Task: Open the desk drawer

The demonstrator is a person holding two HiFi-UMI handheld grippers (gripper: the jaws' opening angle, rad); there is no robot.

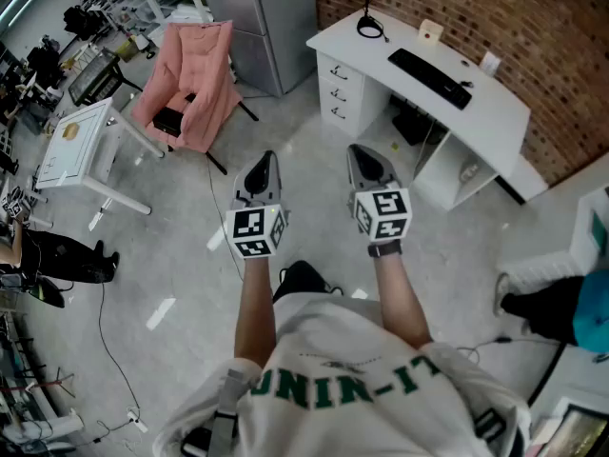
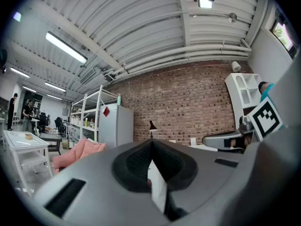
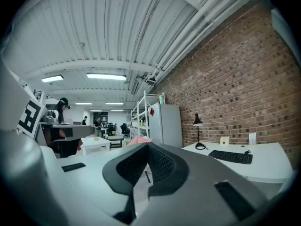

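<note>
The white desk (image 1: 495,112) stands against the brick wall at the upper right of the head view. Its stack of three drawers (image 1: 340,89) at its left end is closed. Both grippers are held level over the floor, well short of the desk. My left gripper (image 1: 267,158) is shut with nothing in it, and its jaws meet at the tip in the left gripper view (image 2: 151,147). Beside it my right gripper (image 1: 360,152) is also shut and empty (image 3: 146,147). In the right gripper view the desk (image 3: 268,166) lies ahead to the right.
A black keyboard (image 1: 428,76) and a black lamp (image 1: 368,8) sit on the desk. A pink chair (image 1: 190,84), a grey cabinet (image 1: 271,17) and a small white table (image 1: 81,146) stand to the left. A person's legs (image 1: 547,303) show at the right.
</note>
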